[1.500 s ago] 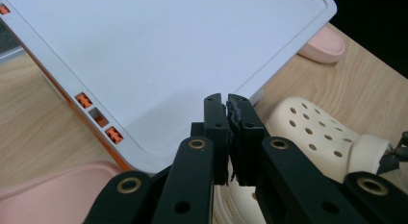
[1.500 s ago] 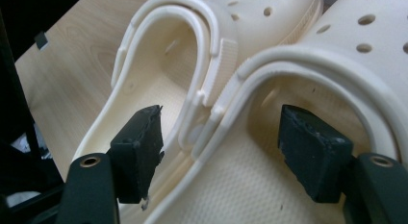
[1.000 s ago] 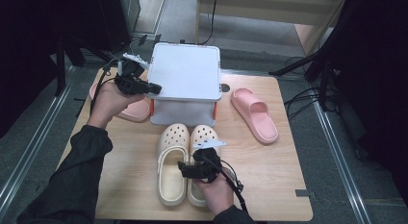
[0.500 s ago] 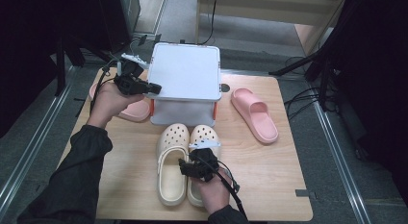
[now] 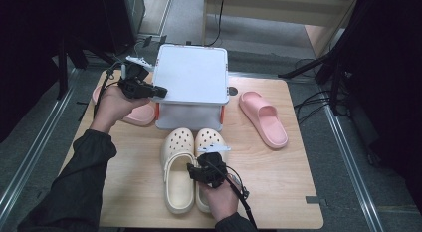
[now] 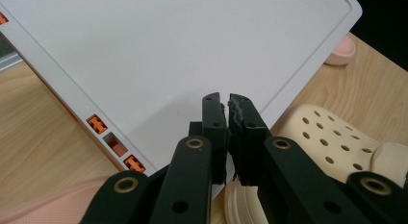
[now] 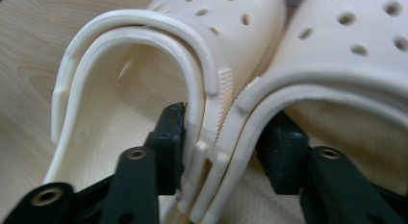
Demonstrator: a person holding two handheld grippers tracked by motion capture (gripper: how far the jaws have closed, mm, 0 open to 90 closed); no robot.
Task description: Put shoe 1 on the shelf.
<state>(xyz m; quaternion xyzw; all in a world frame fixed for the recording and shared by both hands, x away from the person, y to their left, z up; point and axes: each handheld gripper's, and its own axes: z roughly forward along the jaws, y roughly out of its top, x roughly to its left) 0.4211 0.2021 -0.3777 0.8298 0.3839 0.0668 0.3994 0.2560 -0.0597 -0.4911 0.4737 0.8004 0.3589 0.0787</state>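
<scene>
— Clogs (image 5: 191,167) sit side by side in front of the white box (image 5: 191,77). Where's my right gripper (image 7: 219,147)?
— Straddling both inner walls, jaws closing. My left gripper (image 6: 227,106) rests closed on the lid.

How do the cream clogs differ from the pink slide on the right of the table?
The cream clogs have holes on top and lie as a pair, touching; the pink slide has a plain band and lies alone. The clogs sit in front of the white box, the slide beside it. Both rest upright on the wooden table.
</scene>
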